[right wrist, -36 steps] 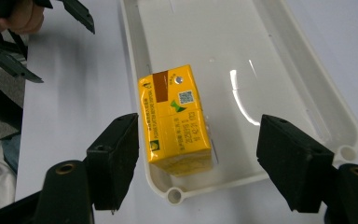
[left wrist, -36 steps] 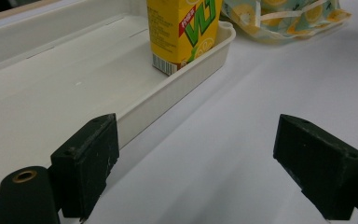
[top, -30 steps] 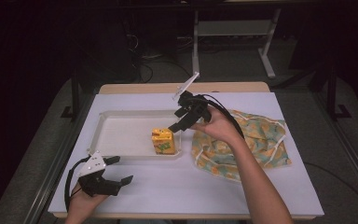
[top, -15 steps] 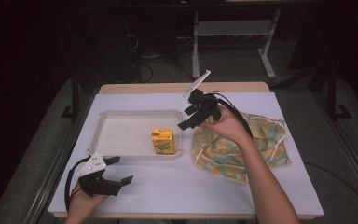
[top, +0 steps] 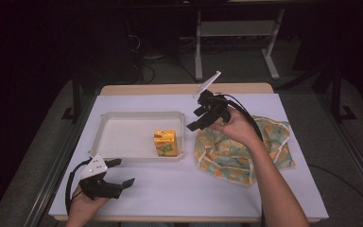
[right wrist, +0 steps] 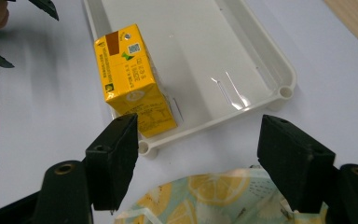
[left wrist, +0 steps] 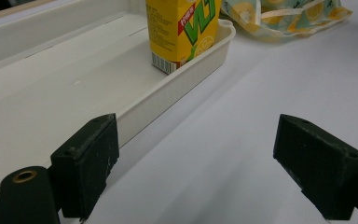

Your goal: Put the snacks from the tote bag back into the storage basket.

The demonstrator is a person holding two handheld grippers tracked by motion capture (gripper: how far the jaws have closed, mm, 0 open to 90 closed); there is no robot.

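**Juice carton in the tray, both claws empty**

While we hold the right claw raised above the near edge of the patterned bag, its jaws stand apart with nothing between them, so it grips neither bag nor carton. Seen along those jaws in the right gripper view, the yellow juice carton stands just ahead and to the left, upright in the corner of the white tray, with the bag directly below the claw. We judge that this height keeps the claw clear of the tray wall and free to drop into the bag for another item.

Our left claw rests low on the desk, jaws wide and empty. Ahead of it, past the tray's wall, stands the carton; it is parked there, we think, to keep out of the way while staying close enough to steady the tray.
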